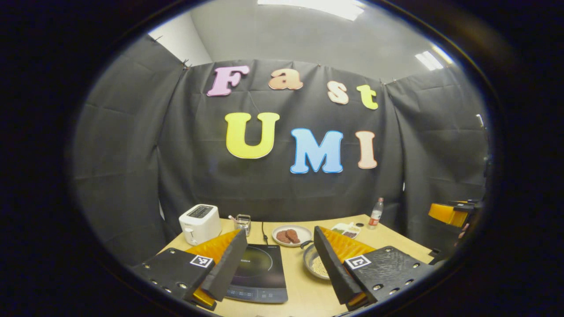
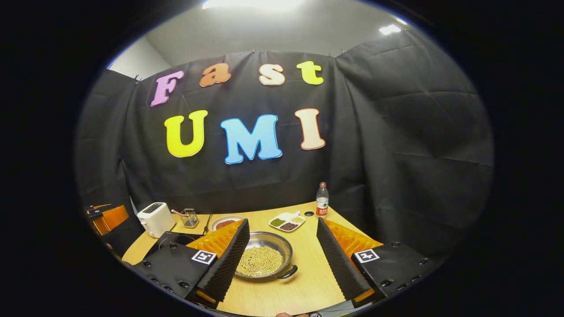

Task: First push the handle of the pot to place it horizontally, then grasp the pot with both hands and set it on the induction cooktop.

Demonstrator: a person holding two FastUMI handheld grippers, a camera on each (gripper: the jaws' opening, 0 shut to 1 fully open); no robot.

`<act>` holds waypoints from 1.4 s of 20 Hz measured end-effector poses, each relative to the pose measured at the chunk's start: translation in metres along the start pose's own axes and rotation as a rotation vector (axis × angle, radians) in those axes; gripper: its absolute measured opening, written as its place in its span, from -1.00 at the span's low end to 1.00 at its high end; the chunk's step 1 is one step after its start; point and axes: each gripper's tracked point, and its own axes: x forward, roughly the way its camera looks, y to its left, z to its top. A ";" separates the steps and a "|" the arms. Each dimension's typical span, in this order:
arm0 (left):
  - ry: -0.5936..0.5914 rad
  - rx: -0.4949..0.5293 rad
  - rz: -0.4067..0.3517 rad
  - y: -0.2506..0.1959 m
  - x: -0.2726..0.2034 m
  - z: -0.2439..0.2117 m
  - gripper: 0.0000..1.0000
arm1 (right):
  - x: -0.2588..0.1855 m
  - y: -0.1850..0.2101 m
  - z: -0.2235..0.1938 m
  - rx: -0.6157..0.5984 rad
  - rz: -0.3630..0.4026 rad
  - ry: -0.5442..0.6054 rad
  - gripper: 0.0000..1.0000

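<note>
Two grippers are up off the table, and on both I see the fingers spread wide with nothing between them. My left gripper (image 1: pixel 280 268) hangs over the near edge; each finger (image 1: pixel 229 264) is a black ribbed foam wedge backed by orange plastic, bolted to a black plate with a square marker. Between those fingers lies the cooktop (image 1: pixel 260 273), a flat glossy black slab with a ring marked on its glass, sitting near the table's front edge. The pot (image 1: pixel 315 264) is just beside it on the right, half hidden behind my right-hand finger.

My right gripper (image 2: pixel 284 259) gives the better look at the pot (image 2: pixel 264 255): a shallow round steel pan, shiny at the rim, filled with small pale round beans, with one dark loop handle (image 2: pixel 288 273) at the side nearest me. It sits on the bare wooden table (image 2: pixel 308 281), its left rim covered by my left-hand finger (image 2: pixel 224 264).

Farther back the left gripper view shows a white rounded toaster (image 1: pixel 199 223) at the far left corner, a small glass jar (image 1: pixel 243 223), and a round plate with brown patties (image 1: pixel 291 235). The right gripper view adds a divided white tray of green, dark and pale beans (image 2: pixel 287 221) and a clear plastic bottle (image 2: pixel 322 200) at the far edge.
</note>
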 end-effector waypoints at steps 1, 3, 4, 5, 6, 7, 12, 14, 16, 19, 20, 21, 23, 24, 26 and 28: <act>0.001 0.007 -0.001 0.001 0.001 -0.003 0.76 | 0.001 0.000 -0.002 -0.001 0.003 0.006 0.95; 0.015 0.020 -0.005 0.002 0.001 -0.011 0.76 | 0.004 0.005 -0.003 -0.010 0.015 0.012 0.95; 0.023 0.019 -0.007 0.001 0.002 -0.014 0.76 | 0.007 0.006 -0.003 -0.015 0.018 0.019 0.95; 0.027 0.014 -0.007 0.002 0.003 -0.015 0.76 | 0.009 0.008 -0.005 -0.019 0.023 0.026 0.95; 0.028 0.005 -0.008 0.003 0.004 -0.015 0.85 | 0.012 0.011 -0.006 -0.022 0.028 0.034 0.95; 0.028 0.000 -0.005 0.004 0.004 -0.016 0.77 | 0.015 0.015 -0.008 -0.024 0.043 0.048 0.95; 0.023 -0.007 0.002 0.011 0.011 -0.015 0.77 | 0.033 0.030 -0.027 -0.039 0.099 0.171 0.96; 0.020 -0.008 0.001 0.013 0.010 -0.013 0.84 | 0.042 0.032 -0.033 -0.053 0.106 0.211 0.96; 0.021 -0.006 0.007 0.016 0.011 -0.015 0.76 | 0.051 0.031 -0.043 -0.082 0.114 0.267 0.95; 0.038 -0.015 0.022 0.023 0.011 -0.021 0.76 | 0.063 0.031 -0.051 -0.110 0.126 0.329 0.96; 0.044 -0.019 0.027 0.025 0.011 -0.022 0.76 | 0.065 0.034 -0.057 -0.109 0.141 0.353 0.95; 0.047 -0.021 0.032 0.027 0.010 -0.024 0.76 | 0.066 0.036 -0.061 -0.108 0.150 0.380 0.89; 0.053 -0.023 0.046 0.034 0.007 -0.026 0.76 | 0.069 0.040 -0.072 -0.117 0.167 0.431 0.52; 0.057 -0.025 0.055 0.037 0.007 -0.027 0.76 | 0.070 0.044 -0.080 -0.130 0.181 0.460 0.27; 0.064 -0.031 0.071 0.044 0.004 -0.028 0.76 | 0.069 0.055 -0.095 -0.146 0.226 0.517 -0.14; 0.078 -0.029 0.082 0.047 0.002 -0.033 0.76 | 0.070 0.058 -0.109 -0.164 0.253 0.573 -0.60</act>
